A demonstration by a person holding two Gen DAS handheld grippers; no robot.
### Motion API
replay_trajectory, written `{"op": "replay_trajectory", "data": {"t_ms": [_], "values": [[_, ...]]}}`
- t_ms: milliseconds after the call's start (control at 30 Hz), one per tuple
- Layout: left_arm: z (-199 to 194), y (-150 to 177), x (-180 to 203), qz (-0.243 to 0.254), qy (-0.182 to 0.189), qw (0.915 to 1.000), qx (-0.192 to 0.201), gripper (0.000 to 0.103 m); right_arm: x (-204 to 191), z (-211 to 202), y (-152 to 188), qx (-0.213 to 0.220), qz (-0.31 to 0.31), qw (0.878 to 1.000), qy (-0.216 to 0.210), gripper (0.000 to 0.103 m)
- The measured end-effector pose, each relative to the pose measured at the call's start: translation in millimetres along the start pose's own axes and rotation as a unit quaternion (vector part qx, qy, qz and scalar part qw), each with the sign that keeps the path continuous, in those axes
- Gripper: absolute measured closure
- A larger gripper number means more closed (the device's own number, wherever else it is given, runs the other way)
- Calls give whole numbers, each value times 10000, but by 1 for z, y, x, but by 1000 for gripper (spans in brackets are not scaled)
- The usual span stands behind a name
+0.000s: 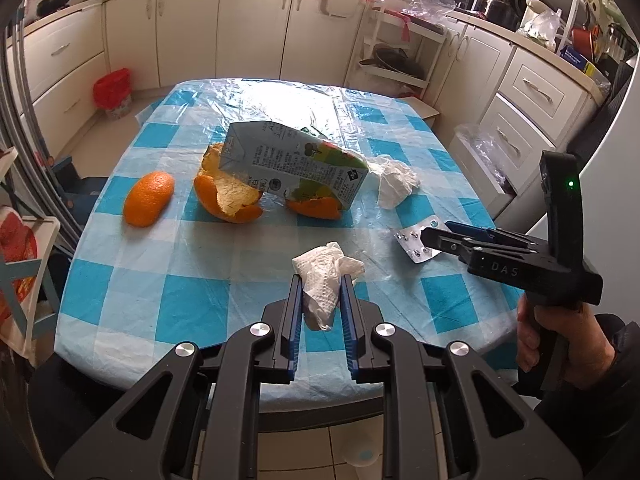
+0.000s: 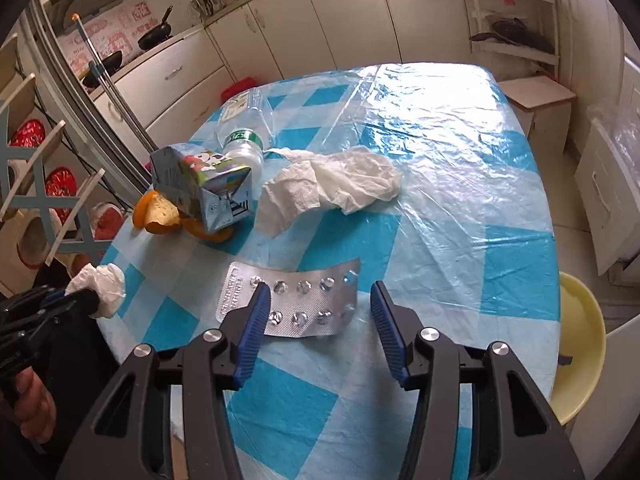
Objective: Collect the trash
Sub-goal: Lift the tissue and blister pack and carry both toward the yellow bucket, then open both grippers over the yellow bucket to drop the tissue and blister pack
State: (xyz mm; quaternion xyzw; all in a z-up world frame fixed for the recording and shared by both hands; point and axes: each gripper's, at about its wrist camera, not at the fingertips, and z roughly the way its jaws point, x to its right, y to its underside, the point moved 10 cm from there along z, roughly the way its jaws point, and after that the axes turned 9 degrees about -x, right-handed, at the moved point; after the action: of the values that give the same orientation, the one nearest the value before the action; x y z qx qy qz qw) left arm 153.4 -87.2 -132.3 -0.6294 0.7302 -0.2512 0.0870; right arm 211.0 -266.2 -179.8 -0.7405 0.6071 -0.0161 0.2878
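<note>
The left tool [image 1: 321, 280] grips a crumpled tissue [image 1: 326, 280]. The right tool [image 2: 318, 294], marked "DAS", stands open over an unreadable blister pack [image 2: 296, 300]; the carton [image 2: 202, 184] print beyond is illegible.

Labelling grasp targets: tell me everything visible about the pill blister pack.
The blister pack is a silvery foil strip with two rows of round pockets, most looking punched out, and printed lettering at one end. It is bent, its short ends curling up, and lies on the plastic-covered checked tablecloth. The right hand-held gripper stands open over it, one blue pad overlapping its left part; no grip shows. Nothing else touches it.
</note>
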Motion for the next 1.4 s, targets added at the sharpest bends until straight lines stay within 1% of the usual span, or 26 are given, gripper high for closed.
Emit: {"op": "replay_trajectory", "data": {"t_ms": [33, 67, 133, 167, 267, 500, 600, 633, 733, 833, 933, 1033, 1067, 1133, 1200, 1233, 1267, 1300, 1333, 1367, 1400], "values": [[0, 1, -1, -13, -4, 10000, -2, 86, -4, 2, -1, -2, -118, 9999, 56, 68], [0, 1, -2, -22, -12, 10000, -4, 86, -8, 5, 0, -56, -200, 9998, 66, 87], [-1, 1, -3, -29, -22, 10000, -2, 86, -13, 5, 0, -11, -290, 9996, 69, 92], [-1, 1, -4, -36, -25, 10000, 0, 86, -15, 1, -1, 72, -348, 9993, 76, 98], [0, 1, -4, -57, -25, 10000, -10, 86, -12, -14, -6, 311, -361, 9988, 72, 99], [2, 1, 1, -5, -5, 10000, -31, 86, 5, -54, -18, 895, -114, 9959, 44, 99], [1, -1, 7, 35, 50, 10000, -32, 86, 17, -73, -24, 1161, -21, 9929, 252, 99], [0, -3, 10, 56, 92, 9999, -34, 86, 25, -80, -26, 1249, 18, 9915, 367, 99], [0, -11, 26, 175, 211, 9996, -18, 86, 59, -108, -26, 1467, 200, 9849, 893, 99], [2, -22, 55, 402, 394, 9984, 11, 86, 101, -128, -20, 1462, 390, 9761, 1560, 99], [8, -31, 88, 654, 574, 9962, 7, 86, 143, -134, -9, 1196, 535, 9670, 2183, 99], [15, -39, 129, 924, 751, 9929, -13, 86, 177, -120, 3, 704, 625, 9629, 2528, 99], [19, -41, 143, 1018, 809, 9915, -22, 86, 187, -110, 6, 480, 629, 9623, 2602, 99], [25, -45, 167, 1171, 896, 9891, -38, 86, 202, -91, 15, 22, 625, 9635, 2605, 99], [33, -49, 191, 1313, 959, 9867, -75, 86, 217, -77, 20, -302, 740, 9617, 2621, 98], [39, -50, 200, 1363, 981, 9857, -106, 86, 224, -75, 22, -332, 864, 9625, 2551, 94], [45, -52, 211, 1400, 1016, 9848, -157, 86, 230, -79, 21, -277, 1036, 9629, 2476, 84], [51, -53, 220, 1427, 1053, 9839, -211, 86, 236, -85, 18, -153, 1244, 9632, 2377, 78], [58, -54, 228, 1452, 1078, 9832, -263, 86, 240, -93, 14, 0, 1388, 9632, 2303, 68], [66, -55, 238, 1487, 1093, 9823, -326, 86, 242, -103, 10, 157, 1499, 9626, 2250, 64], [73, -55, 246, 1517, 1106, 9815, -380, 86, 244, -114, 5, 368, 1615, 9621, 2166, 64]]}}
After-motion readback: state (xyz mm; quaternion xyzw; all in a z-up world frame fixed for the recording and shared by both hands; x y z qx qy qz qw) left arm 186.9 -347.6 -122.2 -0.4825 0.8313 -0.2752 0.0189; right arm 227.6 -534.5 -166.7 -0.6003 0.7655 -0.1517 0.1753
